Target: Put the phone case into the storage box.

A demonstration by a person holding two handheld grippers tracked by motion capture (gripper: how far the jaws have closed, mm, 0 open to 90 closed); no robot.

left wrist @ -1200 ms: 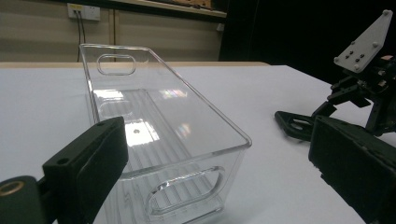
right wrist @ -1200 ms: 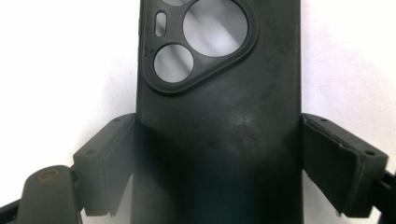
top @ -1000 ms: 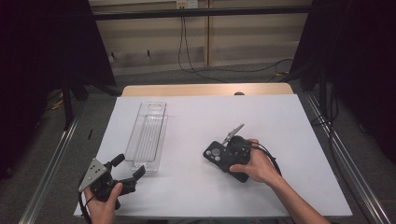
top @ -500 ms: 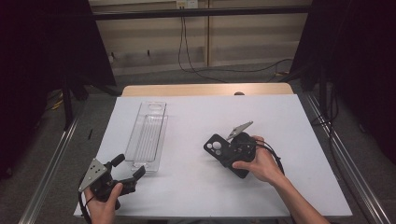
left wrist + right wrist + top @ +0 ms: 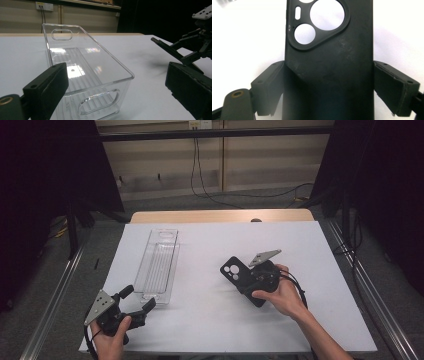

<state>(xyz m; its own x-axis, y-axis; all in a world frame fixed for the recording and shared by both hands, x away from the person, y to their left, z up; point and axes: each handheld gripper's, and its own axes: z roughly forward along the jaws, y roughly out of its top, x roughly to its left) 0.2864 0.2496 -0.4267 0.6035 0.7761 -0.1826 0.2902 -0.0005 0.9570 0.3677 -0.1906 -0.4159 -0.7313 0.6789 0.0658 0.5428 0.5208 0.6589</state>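
A black phone case [image 5: 234, 270] with round camera cut-outs sits between the jaws of my right gripper [image 5: 246, 279] at the table's middle right. In the right gripper view the two pads press on the long sides of the case [image 5: 329, 62], so the right gripper [image 5: 328, 86] is shut on it. My left gripper [image 5: 136, 299] rests at the near left corner with its jaws wide apart and nothing between them. Its view looks past the left gripper [image 5: 117, 83] at the near end of a clear plastic bin [image 5: 87, 62]. The bin [image 5: 160, 262] lies lengthwise, left of centre.
The white table top [image 5: 210, 325] has a wooden strip [image 5: 220, 216] along its far edge. Metal rails [image 5: 50, 300] run beside the table on both sides. Cables [image 5: 210, 185] lie on the floor beyond it. The right gripper [image 5: 192, 47] stands off to the bin's right.
The right hand has shifted slightly with the phone case, whose camera end now sits a little farther from the person. The left gripper and the bin have not moved.
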